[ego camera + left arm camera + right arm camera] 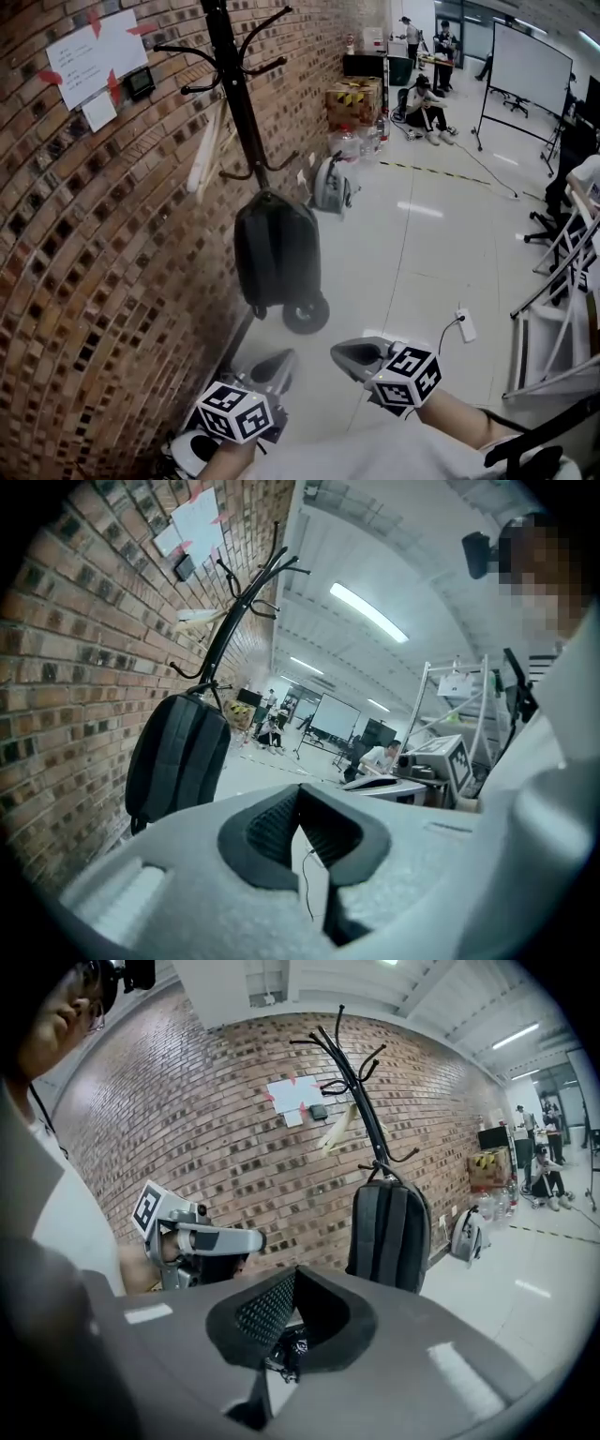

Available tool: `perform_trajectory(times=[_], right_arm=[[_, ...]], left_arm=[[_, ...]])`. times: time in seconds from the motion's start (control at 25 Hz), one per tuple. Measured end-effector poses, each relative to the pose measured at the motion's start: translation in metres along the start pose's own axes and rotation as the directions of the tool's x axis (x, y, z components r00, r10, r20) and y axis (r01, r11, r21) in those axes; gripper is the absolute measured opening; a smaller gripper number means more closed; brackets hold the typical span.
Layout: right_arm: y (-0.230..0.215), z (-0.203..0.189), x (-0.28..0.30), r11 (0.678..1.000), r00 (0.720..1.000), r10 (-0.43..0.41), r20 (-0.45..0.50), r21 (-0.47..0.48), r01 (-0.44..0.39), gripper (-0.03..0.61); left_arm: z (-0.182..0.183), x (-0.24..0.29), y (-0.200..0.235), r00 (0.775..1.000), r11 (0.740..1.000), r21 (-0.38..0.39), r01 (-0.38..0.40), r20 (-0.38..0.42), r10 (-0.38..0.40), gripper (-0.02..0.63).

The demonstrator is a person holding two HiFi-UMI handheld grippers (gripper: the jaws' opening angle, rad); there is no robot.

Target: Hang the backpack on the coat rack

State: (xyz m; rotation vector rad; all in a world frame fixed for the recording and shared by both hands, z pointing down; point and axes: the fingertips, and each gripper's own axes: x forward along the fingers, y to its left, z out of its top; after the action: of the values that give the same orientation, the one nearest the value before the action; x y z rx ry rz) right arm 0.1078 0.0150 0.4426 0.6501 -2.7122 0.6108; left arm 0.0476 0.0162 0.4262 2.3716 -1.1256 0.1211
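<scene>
A black backpack (277, 248) hangs by its top from a lower hook of the black coat rack (230, 75), which stands against the brick wall. Neither gripper touches it. At the bottom of the head view my left gripper (286, 358) and right gripper (341, 354) sit side by side, well short of the backpack, both shut with nothing between the jaws. The left gripper view has the backpack (178, 757) and rack (234, 611) beyond the shut left gripper (300, 791). From the right gripper (296, 1275) I see the backpack (389, 1232), the rack (361, 1082) and the left gripper (202, 1241).
The rack's round base (306, 314) rests on the shiny floor under the backpack. Another grey bag (330, 183) leans on the wall farther off, near boxes (354, 98). A power strip (466, 325) lies on the floor; metal frames (562, 272) stand right. People and a whiteboard (530, 66) are far back.
</scene>
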Motion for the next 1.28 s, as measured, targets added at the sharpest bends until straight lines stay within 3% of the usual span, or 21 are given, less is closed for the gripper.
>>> perform_trajectory(times=[0.12,0.36,0.52,0.68,1.0,1.28], right_arm=[[0.030,-0.014,-0.006,1.000,1.000,0.010,-0.004,0.002,-0.010,-0.001],[0.112,-0.066,-0.010,1.000,0.999,0.023,-0.046,-0.013,-0.023,0.000],[0.175,-0.079,-0.025,0.999,0.999,0.041,0.006,0.013,-0.041,0.000],[0.230,-0.085,-0.037,0.999,0.998,0.039,0.044,0.016,-0.040,0.000],[0.297,-0.115,-0.066,0.999,0.997,-0.036,0.067,0.014,0.035,-0.002],[0.319,-0.124,-0.070,0.996,0.993,-0.083,0.088,-0.027,0.086,-0.002]], left_arm=[[-0.015,-0.021,-0.019,1.000,0.999,0.030,0.017,-0.011,-0.017,0.002],[-0.069,-0.093,-0.035,1.000,1.000,-0.018,-0.012,-0.001,0.012,0.002],[-0.101,-0.148,-0.058,1.000,1.000,-0.013,-0.003,-0.018,0.003,0.002],[-0.110,-0.201,-0.077,1.000,1.000,0.018,0.018,0.012,-0.018,0.002],[-0.139,-0.266,-0.118,0.998,0.997,0.048,0.061,0.017,-0.061,0.002],[-0.150,-0.295,-0.128,0.998,0.996,0.069,0.062,0.025,-0.064,0.002]])
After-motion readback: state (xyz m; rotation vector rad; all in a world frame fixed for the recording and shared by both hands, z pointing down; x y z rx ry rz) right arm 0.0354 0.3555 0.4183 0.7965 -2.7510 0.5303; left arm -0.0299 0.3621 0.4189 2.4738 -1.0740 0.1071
